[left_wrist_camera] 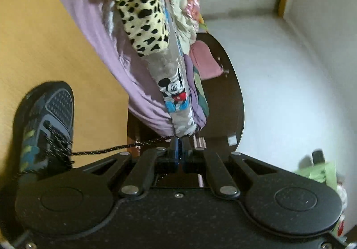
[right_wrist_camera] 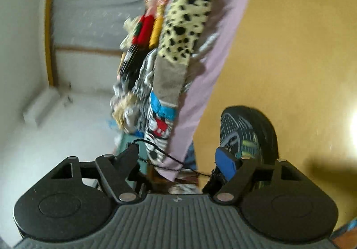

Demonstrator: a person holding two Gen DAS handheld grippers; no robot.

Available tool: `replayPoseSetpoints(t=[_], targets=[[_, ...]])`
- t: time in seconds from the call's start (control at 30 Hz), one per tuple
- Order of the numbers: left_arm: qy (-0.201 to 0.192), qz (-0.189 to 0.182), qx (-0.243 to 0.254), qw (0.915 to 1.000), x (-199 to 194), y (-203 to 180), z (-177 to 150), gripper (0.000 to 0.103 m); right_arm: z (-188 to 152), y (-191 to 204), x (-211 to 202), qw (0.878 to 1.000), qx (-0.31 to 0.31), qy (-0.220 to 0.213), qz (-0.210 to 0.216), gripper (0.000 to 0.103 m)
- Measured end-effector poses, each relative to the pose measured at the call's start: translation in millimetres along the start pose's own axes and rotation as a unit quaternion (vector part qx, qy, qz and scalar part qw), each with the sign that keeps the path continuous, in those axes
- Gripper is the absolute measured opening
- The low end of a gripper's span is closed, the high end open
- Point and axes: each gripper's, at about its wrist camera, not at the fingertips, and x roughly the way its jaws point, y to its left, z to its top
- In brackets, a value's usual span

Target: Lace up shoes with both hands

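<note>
A dark blue shoe (left_wrist_camera: pixel 46 119) with green stripes lies on the yellow table (left_wrist_camera: pixel 44 48) at the left of the left wrist view. Its black speckled lace (left_wrist_camera: pixel 107 150) runs taut from the eyelets to my left gripper (left_wrist_camera: pixel 179 144), which is shut on the lace end. In the right wrist view the same shoe (right_wrist_camera: pixel 250 130) sits just beyond the blue-padded finger (right_wrist_camera: pixel 225 162). My right gripper (right_wrist_camera: pixel 179 155) stands open. A thin black lace (right_wrist_camera: pixel 169 156) hangs across the gap, looped over the tip of the other finger and not pinched.
A heap of fabrics hangs past the table edge: lilac cloth (left_wrist_camera: pixel 93 32), a leopard-spotted piece (left_wrist_camera: pixel 142 17) and a cartoon-mouse print (left_wrist_camera: pixel 174 90). Behind it is a dark round seat (left_wrist_camera: pixel 227 97) on a pale floor (left_wrist_camera: pixel 279 93). A green bag (left_wrist_camera: pixel 321 171) sits at the right.
</note>
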Motion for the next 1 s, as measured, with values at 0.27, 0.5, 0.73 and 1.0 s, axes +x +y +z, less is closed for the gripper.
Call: replayPoseSetpoints(t=[0.27, 0.5, 0.73, 1.0], targets=[[-0.006, -0.006, -0.017, 0.9998, 8.2, 7.4, -3.6, 0.001, -32.7, -45.1, 20.7, 0.984, 0.174, -0.025, 0.036, 0.064], [-0.001, -0.010, -0.020, 0.9998, 4.9, 8.4, -0.8, 0.001, -47.8, -65.2, 33.0, 0.965, 0.251, -0.060, 0.037, 0.064], [0.010, -0.007, -0.013, 0.9998, -2.7, 10.2, 2.2, 0.001, -47.7, -75.5, 36.3, 0.961, 0.262, -0.083, 0.020, 0.057], [0.017, 0.008, -0.004, 0.9998, -10.2, 12.9, 5.4, 0.001, -43.1, -75.8, 34.4, 0.969, 0.226, -0.097, -0.008, 0.029]])
